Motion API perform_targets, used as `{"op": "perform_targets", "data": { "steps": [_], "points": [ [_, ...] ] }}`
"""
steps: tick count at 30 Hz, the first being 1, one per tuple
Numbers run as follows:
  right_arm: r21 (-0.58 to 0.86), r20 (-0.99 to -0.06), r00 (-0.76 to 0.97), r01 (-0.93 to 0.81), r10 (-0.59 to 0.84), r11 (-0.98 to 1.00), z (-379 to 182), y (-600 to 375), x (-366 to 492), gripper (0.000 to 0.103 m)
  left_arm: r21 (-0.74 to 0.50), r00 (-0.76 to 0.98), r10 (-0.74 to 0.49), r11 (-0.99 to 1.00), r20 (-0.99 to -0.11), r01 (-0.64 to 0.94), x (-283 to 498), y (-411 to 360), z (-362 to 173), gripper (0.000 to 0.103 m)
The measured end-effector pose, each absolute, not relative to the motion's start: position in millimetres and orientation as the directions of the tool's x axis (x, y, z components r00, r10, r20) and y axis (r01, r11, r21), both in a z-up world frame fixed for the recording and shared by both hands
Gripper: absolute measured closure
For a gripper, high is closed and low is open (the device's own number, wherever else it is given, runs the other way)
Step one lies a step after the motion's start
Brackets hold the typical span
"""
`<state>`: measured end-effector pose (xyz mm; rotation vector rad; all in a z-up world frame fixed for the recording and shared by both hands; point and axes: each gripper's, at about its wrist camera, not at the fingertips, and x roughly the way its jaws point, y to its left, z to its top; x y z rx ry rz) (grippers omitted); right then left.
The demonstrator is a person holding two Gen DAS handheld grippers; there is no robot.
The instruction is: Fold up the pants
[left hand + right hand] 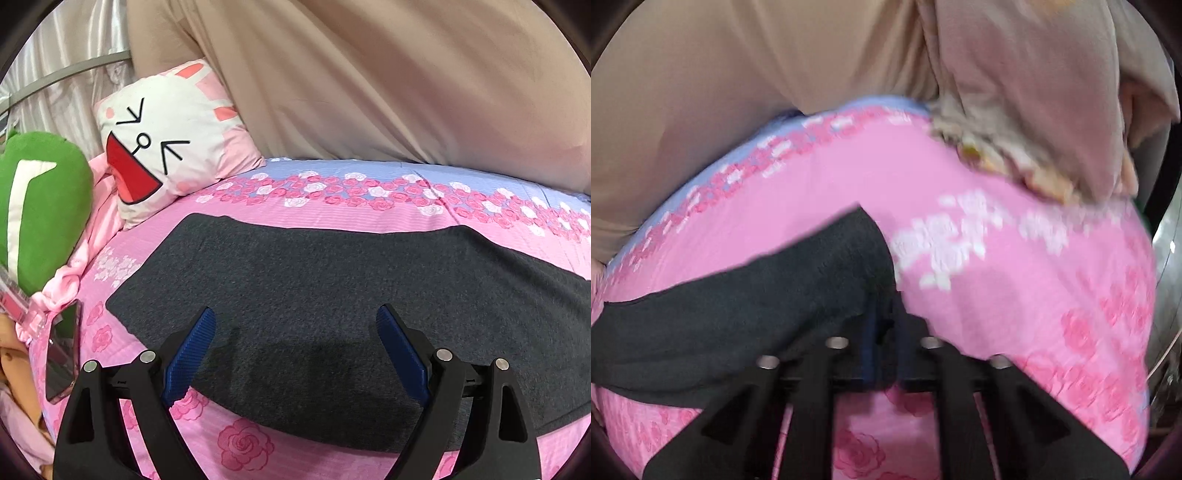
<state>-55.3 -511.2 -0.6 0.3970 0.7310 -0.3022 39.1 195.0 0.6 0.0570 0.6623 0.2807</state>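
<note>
Pants: dark grey, spread flat on the bed as a wide band; in the left wrist view they run from near the cartoon pillow across to the right edge of the picture
Bed: covered by a pink sheet with rose print and a lilac strip along the far side of the pants
Left gripper: hangs over the near part of the pants, tilted downward; jaws released and spread wide, blue pads apart with only flat cloth showing between them, nothing grasped
Right gripper: at a corner of the pants in the right wrist view; jaws clenched on the dark cloth, which bunches and peaks up just beyond them; the view is blurred
Cartoon pillow: white and pink with a drawn laughing face, propped at the far left of the pants
Green cushion: left of the cartoon pillow, at the picture's edge
Phone: lies on the sheet left of the pants, screen up, dark
Person: beige clothing fills the space beyond the bed, on the far side of the pants
</note>
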Motion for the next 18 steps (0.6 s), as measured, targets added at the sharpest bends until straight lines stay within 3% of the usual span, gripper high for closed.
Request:
{"op": "perform_targets", "data": {
  "steps": [3,7,8,11,12,15,17,18],
  "points": [
    [0.231,-0.636,0.755,0.382,-0.158,0.895,41,-507,-71,0.098,0.140,0.744,0.275,0.960,-0.609,-0.241,41,197,-1,0.017],
    [0.056,-0.790,0.555,0.488,-0.260,0.871,-11,-528,-53,0.096,0.146,0.744,0.274,0.961,-0.609,-0.234,41,195,-1,0.017],
    [0.057,-0.807,0.531,0.508,-0.260,0.860,-25,-534,-53,0.096,0.145,0.744,0.274,0.961,-0.610,-0.235,41,195,-1,0.016],
    [0.248,-0.767,0.627,0.489,-0.139,0.836,-27,-542,-72,0.091,0.143,0.742,0.273,0.961,-0.612,-0.236,41,195,-1,0.017],
    [0.273,-0.754,0.645,0.481,-0.126,0.833,-24,-541,-76,0.087,0.143,0.741,0.272,0.961,-0.614,-0.235,42,195,-2,0.016],
    [0.309,-0.745,0.661,0.460,-0.089,0.832,-23,-536,-79,0.051,0.141,0.740,0.270,0.962,-0.616,-0.234,42,196,-2,0.016],
    [0.305,-0.758,0.648,0.458,-0.078,0.835,-29,-534,-76,0.048,0.139,0.739,0.269,0.962,-0.618,-0.234,42,195,-2,0.016],
    [0.299,-0.771,0.633,0.452,-0.066,0.841,-36,-532,-71,0.054,0.139,0.739,0.269,0.962,-0.618,-0.235,43,196,-2,0.016]
  ]
}}
